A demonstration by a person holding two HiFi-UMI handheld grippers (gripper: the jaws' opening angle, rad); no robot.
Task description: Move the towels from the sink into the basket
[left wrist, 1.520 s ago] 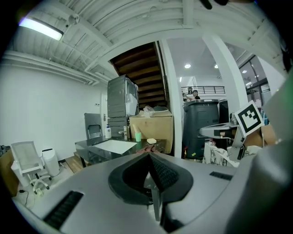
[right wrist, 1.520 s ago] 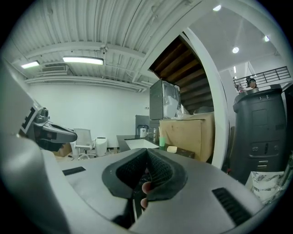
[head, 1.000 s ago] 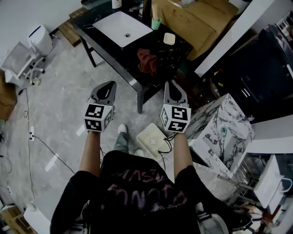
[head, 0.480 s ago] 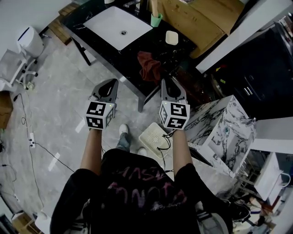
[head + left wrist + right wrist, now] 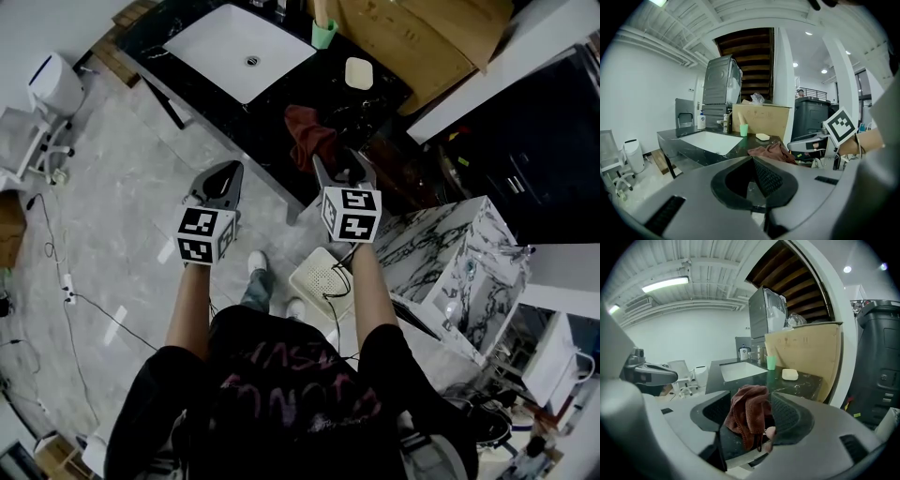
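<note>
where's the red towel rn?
Head view, upper middle: red towel lies on the black counter, right of the white sink, just ahead of the right gripper, whose jaws have just been opening.

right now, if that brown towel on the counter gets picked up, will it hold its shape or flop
Probably floppy: the towel lies crumpled in soft folds on the counter, so it should sag and trail from wherever it is pinched. Likely light and grippy rather than slippery, given its fuzzy pile.

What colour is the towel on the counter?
Reddish brown; the right gripper view shows the towel best.
</note>
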